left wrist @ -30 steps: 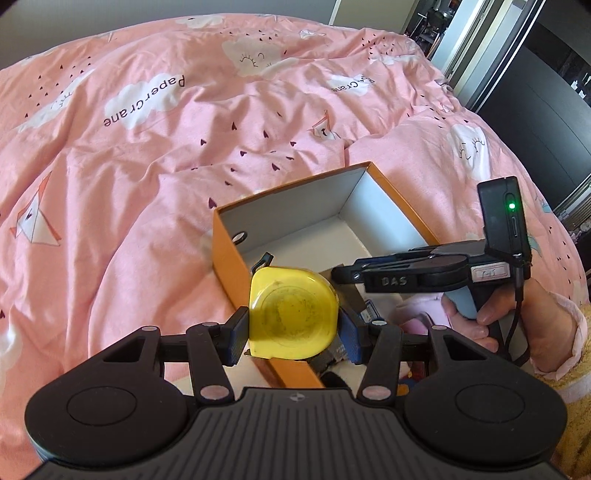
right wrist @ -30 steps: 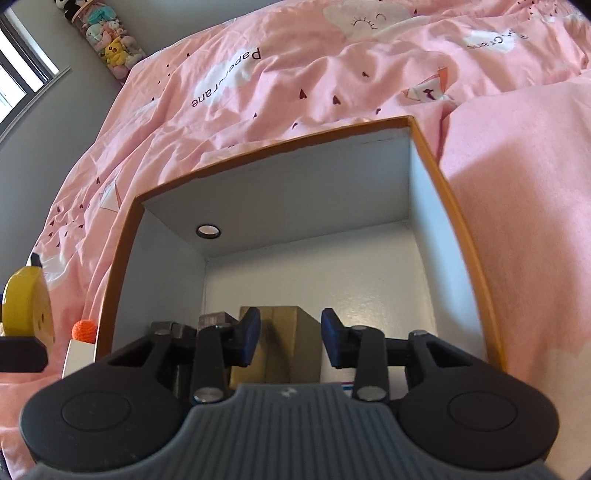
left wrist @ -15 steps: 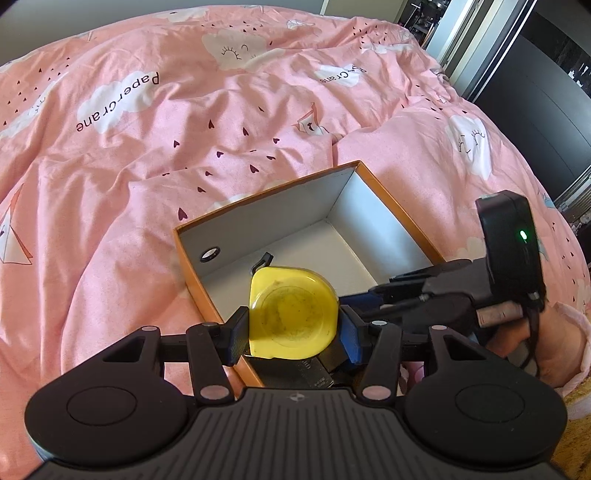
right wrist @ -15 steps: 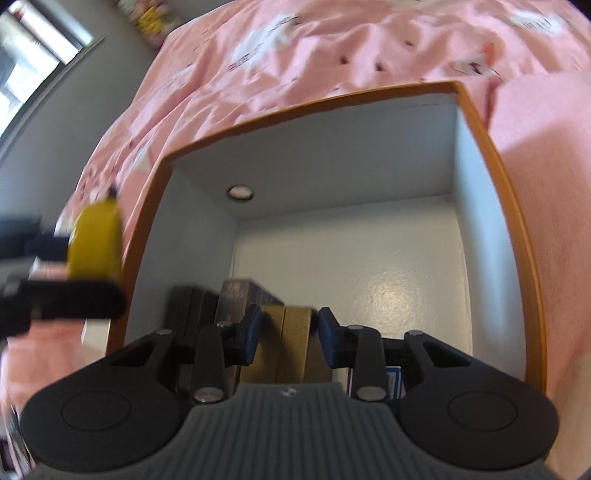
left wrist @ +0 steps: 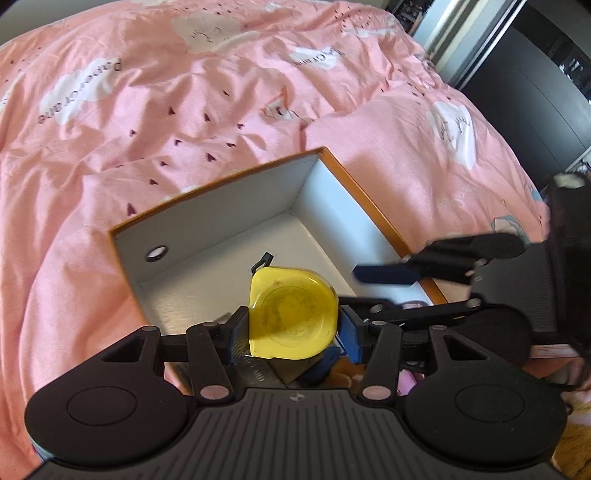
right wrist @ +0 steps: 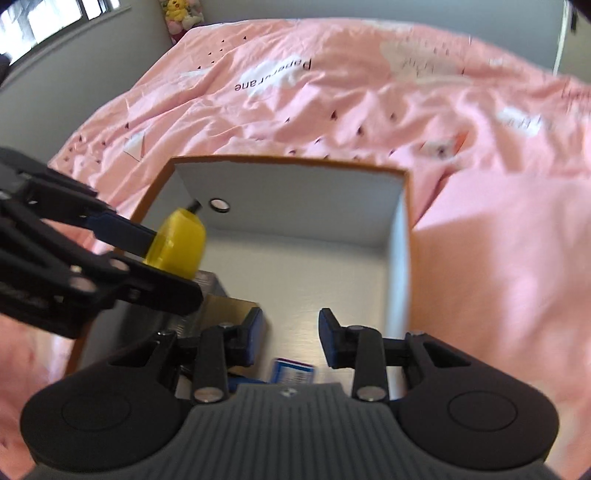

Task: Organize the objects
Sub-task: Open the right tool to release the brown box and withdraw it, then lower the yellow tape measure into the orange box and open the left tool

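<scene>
My left gripper (left wrist: 293,332) is shut on a yellow tape measure (left wrist: 291,314) and holds it over the near left part of an open orange box (left wrist: 362,192) with white inside walls. In the right wrist view the tape measure (right wrist: 179,245) hangs above a tan box (right wrist: 221,308) and other small items lying in the orange box (right wrist: 404,236). My right gripper (right wrist: 291,338) is open and empty above the box's near end, over a small blue-and-white packet (right wrist: 293,371). Its fingers (left wrist: 384,275) show blurred at the right of the left wrist view.
The orange box lies on a bed with a rumpled pink duvet (left wrist: 184,110) printed with white clouds. A dark wardrobe (left wrist: 535,92) stands to the right of the bed. A grey wall, a window and plush toys (right wrist: 181,14) are at the bed's far left.
My left gripper has carried the tape measure from outside the box's left wall to over its inside. My right gripper has opened wider, risen and drawn back from the tan box.
</scene>
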Demonstrator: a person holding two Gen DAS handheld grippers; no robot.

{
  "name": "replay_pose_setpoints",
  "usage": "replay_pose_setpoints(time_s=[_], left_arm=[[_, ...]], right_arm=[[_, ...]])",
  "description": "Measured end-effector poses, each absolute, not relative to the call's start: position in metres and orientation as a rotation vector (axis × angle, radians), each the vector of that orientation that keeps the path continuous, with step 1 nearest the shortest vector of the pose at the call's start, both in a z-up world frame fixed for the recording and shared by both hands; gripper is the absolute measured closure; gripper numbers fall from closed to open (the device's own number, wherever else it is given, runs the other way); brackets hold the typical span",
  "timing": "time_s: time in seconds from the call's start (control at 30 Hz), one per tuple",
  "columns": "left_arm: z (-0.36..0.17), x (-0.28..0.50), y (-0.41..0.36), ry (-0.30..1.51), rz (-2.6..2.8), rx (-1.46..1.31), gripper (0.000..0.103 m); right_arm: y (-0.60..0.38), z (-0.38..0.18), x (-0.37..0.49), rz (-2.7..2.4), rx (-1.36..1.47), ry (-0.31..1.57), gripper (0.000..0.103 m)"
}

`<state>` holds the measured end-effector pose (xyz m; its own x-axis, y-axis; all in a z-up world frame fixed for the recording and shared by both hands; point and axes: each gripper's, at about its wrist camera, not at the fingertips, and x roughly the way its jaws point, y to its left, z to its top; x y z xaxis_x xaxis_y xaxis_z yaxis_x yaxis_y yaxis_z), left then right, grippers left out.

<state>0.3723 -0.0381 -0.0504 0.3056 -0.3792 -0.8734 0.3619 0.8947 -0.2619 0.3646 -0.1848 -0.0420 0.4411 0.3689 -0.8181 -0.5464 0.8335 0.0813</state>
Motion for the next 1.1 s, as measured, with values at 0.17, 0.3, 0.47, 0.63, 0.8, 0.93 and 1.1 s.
replay_pose_setpoints(time_s=[0.17, 0.3, 0.47, 0.63, 0.8, 0.93, 1.1], left_arm=[[-0.064, 0.386, -0.074, 1.209, -0.58, 0.092, 0.045], [-0.079, 0.397, -0.099, 1.238, -0.637, 0.225, 0.045], [-0.094, 0.397, -0.116, 1.225, -0.725, 0.367, 0.044], [-0.111, 0.393, -0.131, 1.248, -0.801, 0.511, 0.044], [-0.131, 0.385, -0.147, 1.267, -0.811, 0.645, 0.044], [-0.142, 0.379, -0.153, 1.276, -0.805, 0.691, 0.044], [-0.141, 0.375, -0.152, 1.271, -0.791, 0.668, 0.042]], right_arm=[[-0.196, -0.028, 0.357, 0.618, -0.405, 0.898, 0.067], [-0.205, -0.027, 0.354, 0.622, -0.507, 0.881, 0.069], [-0.22, -0.023, 0.358, 0.598, -0.475, 0.856, 0.069], [-0.231, -0.026, 0.365, 0.528, -0.425, 0.866, 0.068], [-0.233, -0.031, 0.372, 0.494, -0.367, 0.882, 0.068], [-0.235, -0.032, 0.37, 0.498, -0.337, 0.894, 0.068], [-0.236, -0.036, 0.366, 0.5, -0.343, 0.909, 0.068]])
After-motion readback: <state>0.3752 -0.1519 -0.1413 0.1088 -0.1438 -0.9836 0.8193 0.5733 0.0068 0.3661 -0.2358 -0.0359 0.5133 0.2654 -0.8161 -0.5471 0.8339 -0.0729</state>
